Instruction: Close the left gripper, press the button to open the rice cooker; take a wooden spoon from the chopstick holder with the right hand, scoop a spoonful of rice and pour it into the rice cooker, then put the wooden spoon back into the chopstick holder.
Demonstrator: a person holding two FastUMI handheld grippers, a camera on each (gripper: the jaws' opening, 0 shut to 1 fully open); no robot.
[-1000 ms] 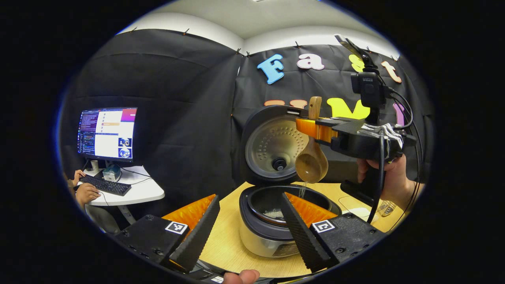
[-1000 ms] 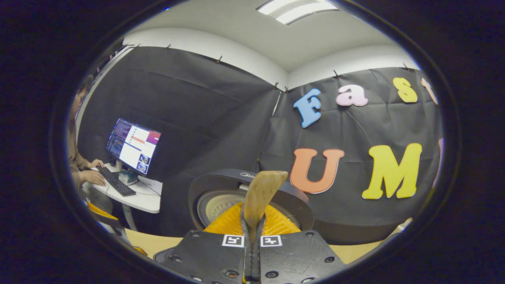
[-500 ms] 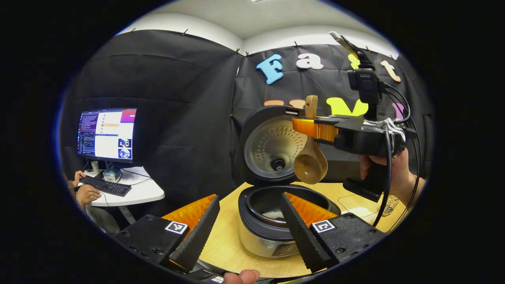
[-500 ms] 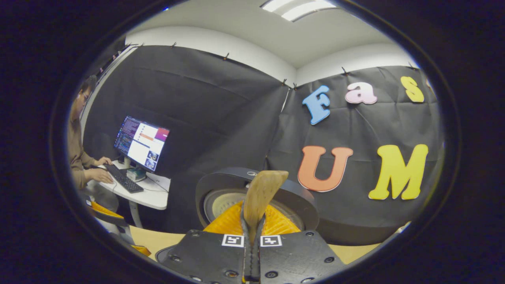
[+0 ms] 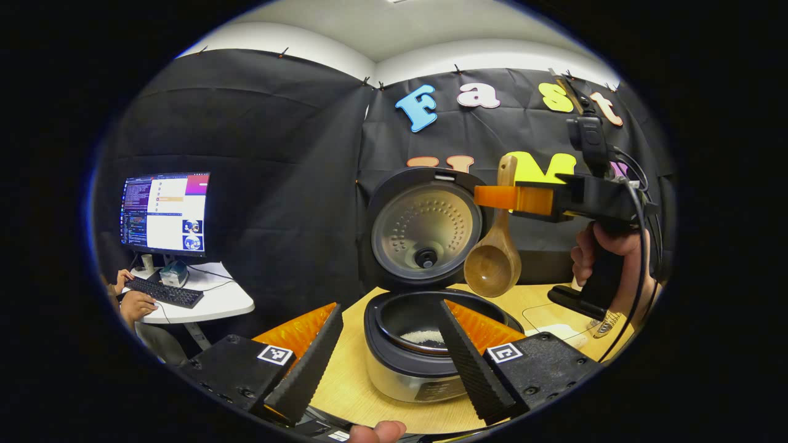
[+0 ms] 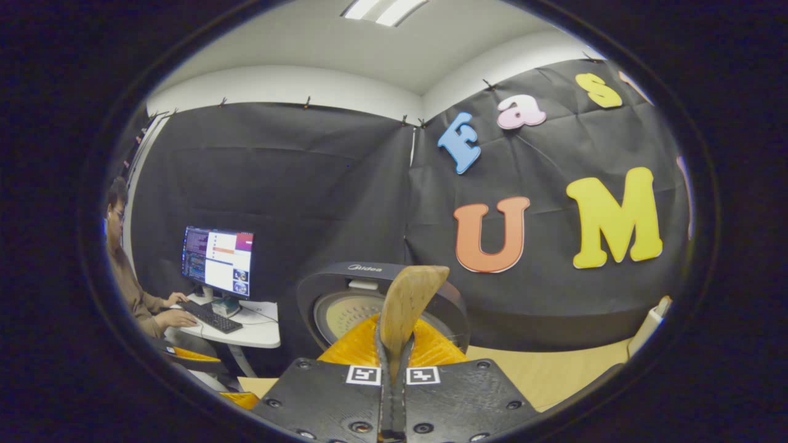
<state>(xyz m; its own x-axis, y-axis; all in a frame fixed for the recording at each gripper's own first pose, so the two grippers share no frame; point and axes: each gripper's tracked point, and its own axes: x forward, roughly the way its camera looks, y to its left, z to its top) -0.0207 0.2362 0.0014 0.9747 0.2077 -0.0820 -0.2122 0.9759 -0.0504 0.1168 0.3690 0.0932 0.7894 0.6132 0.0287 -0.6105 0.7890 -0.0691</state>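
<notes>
The spoon (image 5: 492, 266), gripped by the right fingers (image 5: 514, 199), has been swung off the cooker (image 5: 394, 363), seemingly emptied; left fingers (image 5: 458, 344) are held wide.

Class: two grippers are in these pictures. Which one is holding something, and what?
The right gripper, clamped on the wooden spoon handle beside the rice cooker; the left gripper stands open, empty.

Wooden spoon (image 5: 493, 264) above table (image 5: 357, 375), right of rice cooker (image 5: 414, 344)

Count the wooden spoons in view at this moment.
1. The light brown wooden spoon hangs bowl-down from the right gripper, beside the open rice cooker's lid. Others may be hidden.
</notes>
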